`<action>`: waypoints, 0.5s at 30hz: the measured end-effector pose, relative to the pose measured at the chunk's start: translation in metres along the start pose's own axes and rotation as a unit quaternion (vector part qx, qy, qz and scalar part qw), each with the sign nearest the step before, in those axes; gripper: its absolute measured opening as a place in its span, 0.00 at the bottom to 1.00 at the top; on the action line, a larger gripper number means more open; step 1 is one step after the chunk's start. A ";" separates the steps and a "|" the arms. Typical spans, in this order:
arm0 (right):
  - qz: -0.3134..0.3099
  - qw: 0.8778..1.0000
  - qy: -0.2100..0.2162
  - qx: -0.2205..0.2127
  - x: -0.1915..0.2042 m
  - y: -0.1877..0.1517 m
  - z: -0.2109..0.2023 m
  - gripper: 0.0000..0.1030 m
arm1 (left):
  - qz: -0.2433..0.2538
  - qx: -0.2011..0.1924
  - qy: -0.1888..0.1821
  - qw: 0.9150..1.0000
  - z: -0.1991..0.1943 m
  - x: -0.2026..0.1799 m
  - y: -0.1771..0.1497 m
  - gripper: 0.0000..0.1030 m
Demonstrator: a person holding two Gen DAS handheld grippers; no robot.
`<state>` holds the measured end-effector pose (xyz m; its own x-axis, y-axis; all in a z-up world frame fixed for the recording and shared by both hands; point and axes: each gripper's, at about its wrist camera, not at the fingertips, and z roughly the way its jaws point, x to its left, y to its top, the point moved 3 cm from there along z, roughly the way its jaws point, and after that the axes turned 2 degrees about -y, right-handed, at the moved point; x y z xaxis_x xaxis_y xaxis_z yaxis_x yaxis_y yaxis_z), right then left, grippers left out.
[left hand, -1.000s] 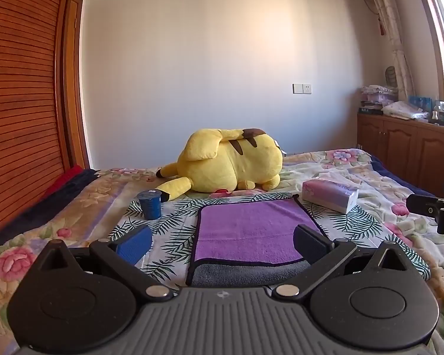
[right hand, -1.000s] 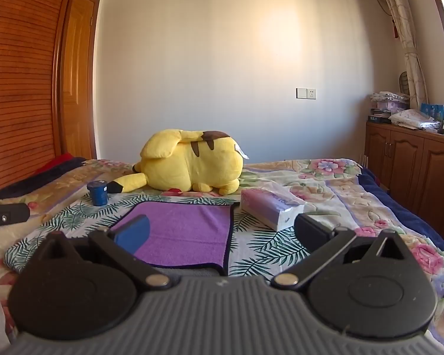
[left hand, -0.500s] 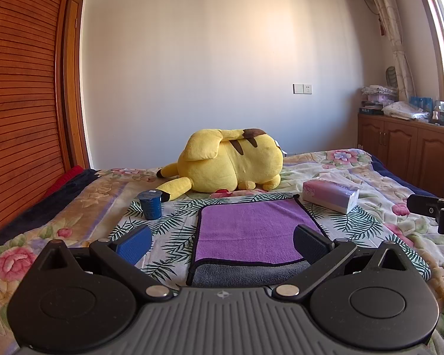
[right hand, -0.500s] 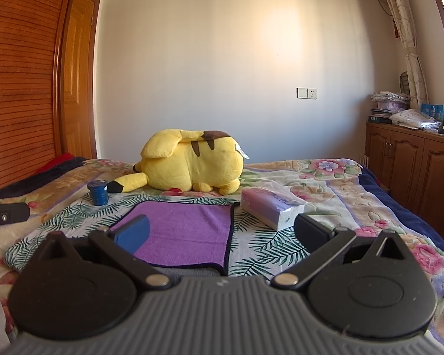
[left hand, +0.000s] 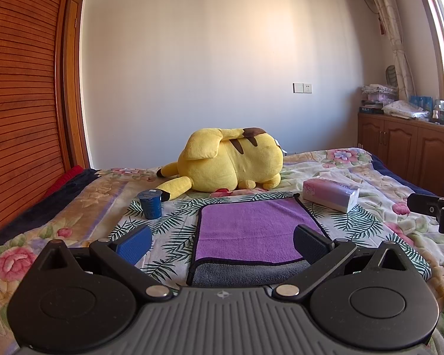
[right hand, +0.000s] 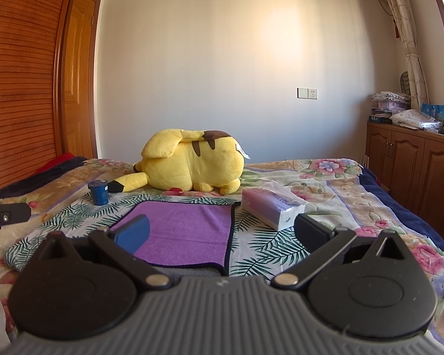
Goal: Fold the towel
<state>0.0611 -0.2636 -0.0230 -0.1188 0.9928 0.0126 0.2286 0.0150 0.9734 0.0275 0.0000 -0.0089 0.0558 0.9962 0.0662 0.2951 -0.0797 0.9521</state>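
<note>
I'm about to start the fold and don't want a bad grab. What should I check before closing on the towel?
1. Left gripper open, empty: ok.
2. Right gripper open, empty: ok.
3. Purple towel lying flat on the bed: ok.
4. Nothing resting on the towel: ok.
5. Tissue pack and blue cup apart from the towel's edges: ok.
6. Fingers touching the near edge: cannot tell.

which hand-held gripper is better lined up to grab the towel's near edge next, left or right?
Left, probably. The left hand-held gripper is open and frames the purple towel, with the near edge between its fingers. The right hand-held gripper, also open, sits off toward the tissue pack; only the towel's right corner lies between its fingers.
</note>
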 end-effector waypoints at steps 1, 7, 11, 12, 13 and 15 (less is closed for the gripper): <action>0.000 1.000 0.000 0.000 0.000 0.000 0.000 1.00 | 0.000 0.000 0.000 1.000 0.000 0.000 0.000 0.84; 0.000 1.000 0.000 0.000 0.000 0.000 0.000 1.00 | 0.000 0.000 0.000 1.000 0.000 0.000 0.000 0.84; 0.000 1.000 0.000 0.000 0.001 0.000 0.000 1.00 | 0.000 0.001 0.000 1.000 0.002 0.005 0.003 0.84; 0.000 1.000 0.000 0.000 0.001 0.000 0.000 1.00 | 0.000 0.001 0.000 1.000 0.003 0.007 0.004 0.84; 0.000 1.000 0.000 0.000 0.001 0.000 0.000 1.00 | 0.000 0.001 0.000 1.000 0.003 0.007 0.004 0.84; 0.000 1.000 0.000 0.000 0.001 0.000 0.000 1.00 | 0.000 0.001 0.000 1.000 0.003 0.007 0.004 0.84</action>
<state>0.0611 -0.2627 -0.0229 -0.1188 0.9928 0.0124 0.2293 0.0153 0.9732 0.0317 0.0070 -0.0055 0.0556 0.9963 0.0661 0.2961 -0.0797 0.9518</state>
